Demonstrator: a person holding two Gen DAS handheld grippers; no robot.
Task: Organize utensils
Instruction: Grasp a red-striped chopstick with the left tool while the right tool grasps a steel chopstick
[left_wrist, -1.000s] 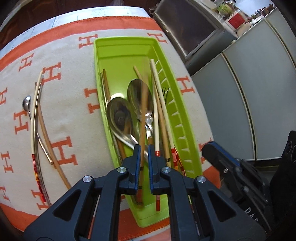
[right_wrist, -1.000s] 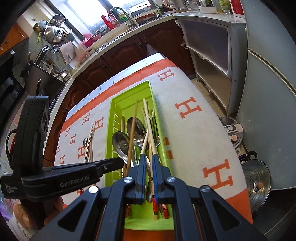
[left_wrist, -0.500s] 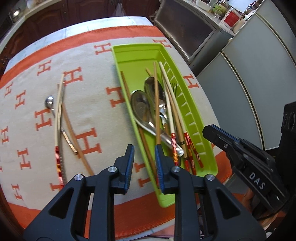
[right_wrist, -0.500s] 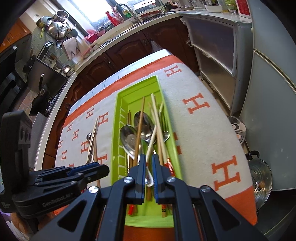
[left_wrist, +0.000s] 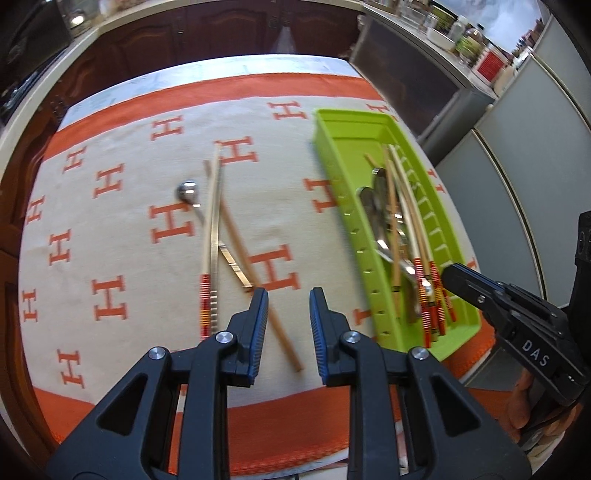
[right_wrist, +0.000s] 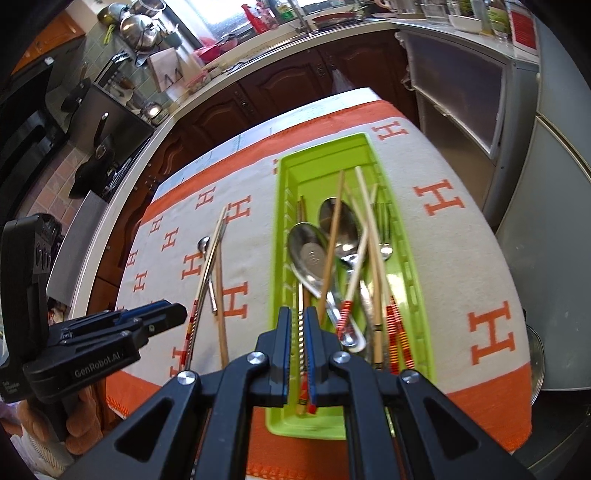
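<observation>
The left gripper (left_wrist: 286, 325) hangs with its jaws spread, nothing between them, above the orange-and-cream cloth (left_wrist: 122, 221) on the worktop. Just ahead, toward 11 o'clock, lie the loose utensils: a small spoon (left_wrist: 190, 194), a red-banded chopstick (left_wrist: 208, 236) and a plain wooden chopstick (left_wrist: 255, 273) crossing each other. The green tray (right_wrist: 282, 221) sits toward 2 o'clock, holding spoons (right_wrist: 314, 254) and chopsticks in a jumble. The right gripper (right_wrist: 297, 343) hovers over the tray's near end, jaws nearly together, empty.
</observation>
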